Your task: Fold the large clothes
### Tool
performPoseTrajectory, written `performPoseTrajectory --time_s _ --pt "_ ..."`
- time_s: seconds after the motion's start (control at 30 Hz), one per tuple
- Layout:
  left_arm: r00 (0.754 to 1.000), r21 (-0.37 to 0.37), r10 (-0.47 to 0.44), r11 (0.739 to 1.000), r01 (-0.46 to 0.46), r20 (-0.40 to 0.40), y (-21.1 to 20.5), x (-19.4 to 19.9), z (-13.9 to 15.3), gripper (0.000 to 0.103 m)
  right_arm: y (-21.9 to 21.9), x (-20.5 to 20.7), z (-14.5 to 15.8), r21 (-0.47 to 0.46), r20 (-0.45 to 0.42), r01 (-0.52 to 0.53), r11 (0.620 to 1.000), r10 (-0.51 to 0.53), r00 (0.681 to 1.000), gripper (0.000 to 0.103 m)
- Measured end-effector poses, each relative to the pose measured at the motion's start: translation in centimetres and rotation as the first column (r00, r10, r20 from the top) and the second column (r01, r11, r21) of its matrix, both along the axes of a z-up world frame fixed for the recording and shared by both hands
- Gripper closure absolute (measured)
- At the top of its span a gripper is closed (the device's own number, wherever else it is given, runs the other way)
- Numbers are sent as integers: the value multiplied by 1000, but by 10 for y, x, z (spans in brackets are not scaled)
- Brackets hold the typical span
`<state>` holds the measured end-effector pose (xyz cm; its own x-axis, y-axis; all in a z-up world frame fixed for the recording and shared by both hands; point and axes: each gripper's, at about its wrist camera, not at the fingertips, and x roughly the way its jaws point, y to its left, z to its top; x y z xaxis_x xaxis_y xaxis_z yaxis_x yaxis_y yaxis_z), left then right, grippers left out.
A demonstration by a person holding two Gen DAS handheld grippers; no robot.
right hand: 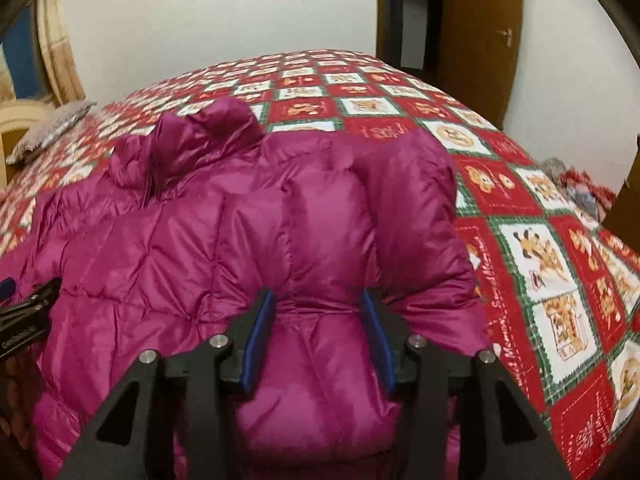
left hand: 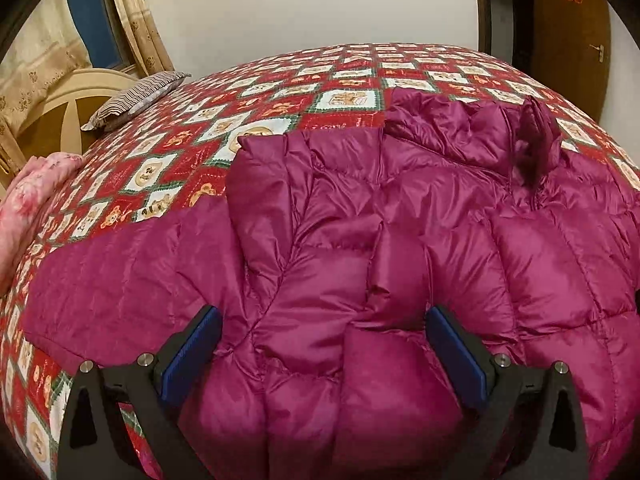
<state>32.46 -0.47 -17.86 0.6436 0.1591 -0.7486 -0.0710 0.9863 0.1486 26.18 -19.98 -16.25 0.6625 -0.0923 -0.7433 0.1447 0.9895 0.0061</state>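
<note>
A large magenta puffer jacket (left hand: 400,208) lies spread on a bed with a red patchwork quilt (left hand: 280,92). One sleeve (left hand: 268,200) is folded in over the body, and the collar (left hand: 536,140) is bunched up at the far side. My left gripper (left hand: 324,320) stands wide open over the jacket's near part, with puffy fabric lying between its blue pads without being squeezed. In the right wrist view the jacket (right hand: 180,240) fills the left and middle. My right gripper (right hand: 318,300) is shut on a bunched fold of it, with creases running into both pads.
A striped pillow (left hand: 136,96) and a pink floral blanket (left hand: 28,208) lie at the bed's left side. Curtains (left hand: 136,20) hang behind them. A brown door (right hand: 480,40) stands past the far right corner. Loose clothes (right hand: 580,188) lie at the bed's right edge.
</note>
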Motion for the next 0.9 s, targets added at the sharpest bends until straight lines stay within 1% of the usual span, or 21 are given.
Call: performPoseTrajectory --time_s 0.07,0.1,0.17,0.2,0.27,0.3,0.33,0.4,0.47,0.5,0.57,0.6,0.63,0.7,0.77,0.8,0.87,0.9 --pt "1000 -7 -5 1000 5 -7 0 2 -1 1 3 5 -3 -20 -2 -2 1000 2 1000 48" --pt "1000 -22 -8 1000 8 -11 2 2 1 1 3 5 -4 -21 -1 -5 1000 5 1000 46" --pt "999 -51 -35 998 33 -29 8 -1 6 1 4 8 -5 -20 -1 -9 1000 9 1000 40" --pt "999 -65 -39 997 37 -28 14 -4 11 1 3 8 -6 -19 0 -13 1000 13 1000 38" --pt "1000 -104 -17 994 19 25 35 -22 28 1 5 8 -5 -20 1 -16 1000 16 1000 32" --pt "998 -126 5 992 2 61 51 -34 38 1 5 8 -6 -21 1 -22 1000 22 1000 30" --pt "997 -137 24 991 -13 79 63 -40 43 1 6 8 -6 -24 1 -24 999 24 1000 28" --pt "987 -168 105 982 -85 117 103 -57 57 1 8 7 -6 -34 0 -22 999 22 1000 28" --pt "969 -170 201 970 -176 146 147 -70 66 1 9 8 -6 -40 0 -22 999 22 1000 28" --pt "952 -151 263 959 -240 157 173 -76 69 1 10 8 -6 -42 0 -21 999 21 1000 28" --pt "927 -120 342 938 -326 154 212 -80 68 1 11 8 -6 -48 0 -20 999 20 1000 28" --pt "908 -106 394 918 -382 144 237 -81 66 1 12 8 -7 -53 -1 -19 998 19 1000 28" --pt "896 -102 422 906 -411 140 252 -83 65 1 12 8 -7 -55 -1 -19 998 19 1000 28" --pt "855 -100 500 866 -490 139 288 -88 62 1 12 8 -7 -59 -2 -19 998 19 1000 28" --pt "833 -94 536 844 -528 134 307 -92 57 1 13 8 -8 -63 -2 -19 998 18 1000 28" --pt "827 -89 547 837 -540 132 314 -94 54 1 13 8 -8 -66 -3 -18 998 18 1000 28" --pt "822 -92 557 831 -549 121 319 -97 49 1 14 8 -8 -76 -5 -17 997 17 1000 28" --pt "825 -107 555 831 -545 109 320 -99 46 1 15 9 -8 -80 -6 -17 997 16 1000 27"
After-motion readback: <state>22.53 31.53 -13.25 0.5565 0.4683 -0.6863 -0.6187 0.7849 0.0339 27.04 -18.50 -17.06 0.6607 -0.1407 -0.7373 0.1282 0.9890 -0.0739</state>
